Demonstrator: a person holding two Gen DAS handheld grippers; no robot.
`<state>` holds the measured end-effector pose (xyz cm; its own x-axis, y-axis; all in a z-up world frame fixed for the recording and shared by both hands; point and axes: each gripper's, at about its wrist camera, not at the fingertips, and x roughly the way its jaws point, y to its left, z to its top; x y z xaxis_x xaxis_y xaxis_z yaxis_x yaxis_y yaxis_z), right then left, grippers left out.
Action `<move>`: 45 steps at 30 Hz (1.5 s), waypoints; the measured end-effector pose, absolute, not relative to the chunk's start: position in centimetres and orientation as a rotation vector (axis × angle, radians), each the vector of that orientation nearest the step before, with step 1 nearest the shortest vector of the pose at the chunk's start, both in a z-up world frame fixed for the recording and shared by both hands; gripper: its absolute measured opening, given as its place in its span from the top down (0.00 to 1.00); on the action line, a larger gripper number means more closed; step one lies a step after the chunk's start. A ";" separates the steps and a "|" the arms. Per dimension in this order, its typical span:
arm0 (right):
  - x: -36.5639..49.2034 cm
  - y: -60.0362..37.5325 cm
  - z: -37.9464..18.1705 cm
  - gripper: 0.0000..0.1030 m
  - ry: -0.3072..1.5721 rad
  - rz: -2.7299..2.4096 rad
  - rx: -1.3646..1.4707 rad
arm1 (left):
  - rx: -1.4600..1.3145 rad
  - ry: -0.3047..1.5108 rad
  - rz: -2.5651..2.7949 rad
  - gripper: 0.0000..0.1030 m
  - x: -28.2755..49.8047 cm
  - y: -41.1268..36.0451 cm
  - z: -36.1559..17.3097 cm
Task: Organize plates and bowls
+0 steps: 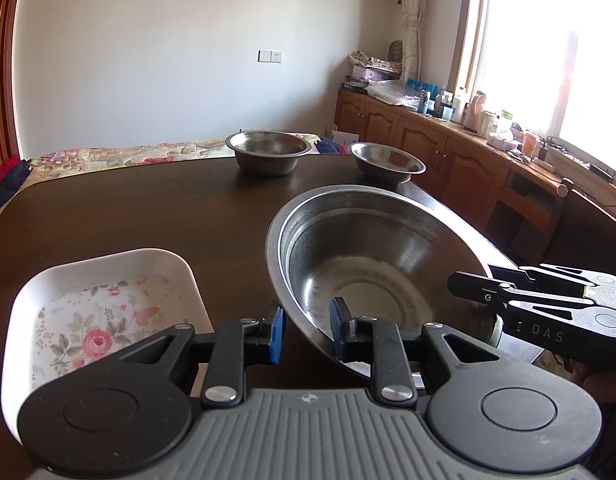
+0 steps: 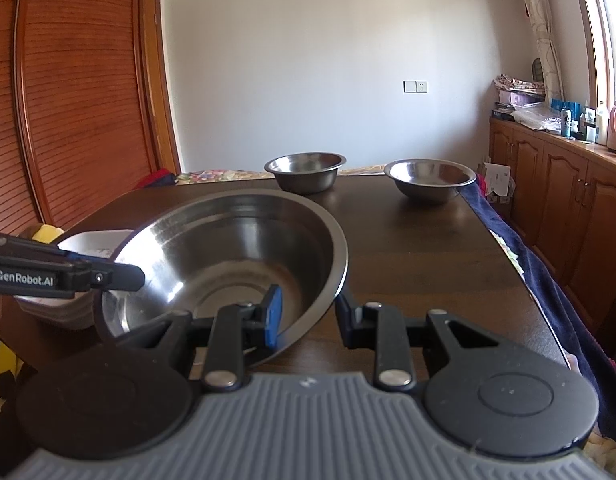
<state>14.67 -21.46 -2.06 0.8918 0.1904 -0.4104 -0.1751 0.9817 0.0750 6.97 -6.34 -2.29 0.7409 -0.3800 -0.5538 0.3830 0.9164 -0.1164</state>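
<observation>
A large steel bowl [image 1: 372, 264] [image 2: 235, 248] hangs tilted over the near part of the dark wooden table [image 1: 147, 208] [image 2: 420, 260]. My left gripper [image 1: 308, 330] is shut on its near-left rim, one blue pad inside and one outside. My right gripper [image 2: 308, 314] is shut on the rim at the opposite side and shows side-on in the left wrist view [image 1: 468, 288]. The left gripper [image 2: 135, 276] reaches in from the left of the right wrist view. A white floral dish [image 1: 107, 300] [image 2: 95, 240] lies left of the bowl. Two smaller steel bowls [image 1: 267, 152] [image 1: 386, 160] [image 2: 303, 170] [image 2: 430, 180] stand at the far edge.
A dark blue cloth [image 2: 528, 264] hangs over the table's right edge. Wooden cabinets [image 1: 428, 140] [image 2: 568, 184] with a cluttered top run along the right wall under a window. Floral bedding [image 1: 107, 156] lies beyond the table. A wooden slatted door [image 2: 67, 120] stands on the left.
</observation>
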 end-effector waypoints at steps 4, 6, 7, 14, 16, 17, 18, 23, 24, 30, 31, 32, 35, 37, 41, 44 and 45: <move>14.6 -21.5 -2.0 0.70 0.427 0.192 0.039 | 0.005 0.607 -0.416 0.73 7.0 -6.5 -2.4; 14.6 -21.5 -2.1 0.69 0.425 0.195 0.040 | 0.005 0.609 -0.416 0.73 7.0 -6.6 -2.5; 14.7 -21.5 -2.0 0.69 0.425 0.197 0.040 | 0.005 0.609 -0.415 0.72 7.1 -6.7 -2.6; 14.7 -21.3 -1.8 0.68 0.423 0.205 0.042 | -0.003 0.615 -0.411 0.71 7.4 -6.6 -2.9; 14.7 -21.3 -1.8 0.68 0.421 0.208 0.043 | -0.004 0.616 -0.410 0.71 7.5 -6.5 -3.0; 14.7 -21.2 -1.8 0.68 0.421 0.209 0.044 | -0.003 0.616 -0.410 0.71 7.5 -6.5 -3.0; 14.7 -21.2 -1.7 0.68 0.420 0.208 0.044 | -0.003 0.615 -0.410 0.71 7.5 -6.5 -3.0; 14.8 -21.1 -1.7 0.61 0.420 0.206 0.037 | -0.003 0.611 -0.405 0.64 7.6 -6.4 -3.0; 14.7 -21.0 -1.7 0.60 0.416 0.206 0.035 | 0.000 0.612 -0.403 0.63 7.7 -6.5 -3.0; 14.7 -21.3 -0.9 0.59 0.399 0.203 0.027 | 0.000 0.610 -0.397 0.54 7.9 -6.1 -3.0; 14.7 -21.4 -0.7 0.59 0.395 0.203 0.026 | -0.001 0.608 -0.395 0.53 7.9 -6.1 -2.9; 14.7 -21.5 -0.5 0.59 0.391 0.202 0.025 | -0.002 0.605 -0.394 0.52 7.9 -6.0 -2.8; 14.9 -22.0 0.2 0.59 0.374 0.204 0.022 | 0.001 0.588 -0.388 0.48 7.8 -5.6 -2.1; 15.4 -22.4 0.9 0.59 0.361 0.209 0.017 | 0.001 0.573 -0.372 0.47 7.9 -5.2 -1.6; 17.1 -22.9 2.6 0.59 0.333 0.217 -0.028 | 0.014 0.542 -0.348 0.44 8.7 -4.7 -0.2; 18.6 -23.4 4.0 0.59 0.307 0.223 -0.061 | 0.028 0.527 -0.324 0.44 10.0 -4.4 0.9; 19.2 -23.6 4.5 0.59 0.299 0.226 -0.071 | 0.033 0.521 -0.319 0.44 10.5 -4.4 1.2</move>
<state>19.21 -23.62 4.53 0.9306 0.2103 -0.2995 -0.2312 0.9722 -0.0358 10.48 -4.38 1.23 0.8192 -0.2907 -0.4944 0.3074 0.9503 -0.0494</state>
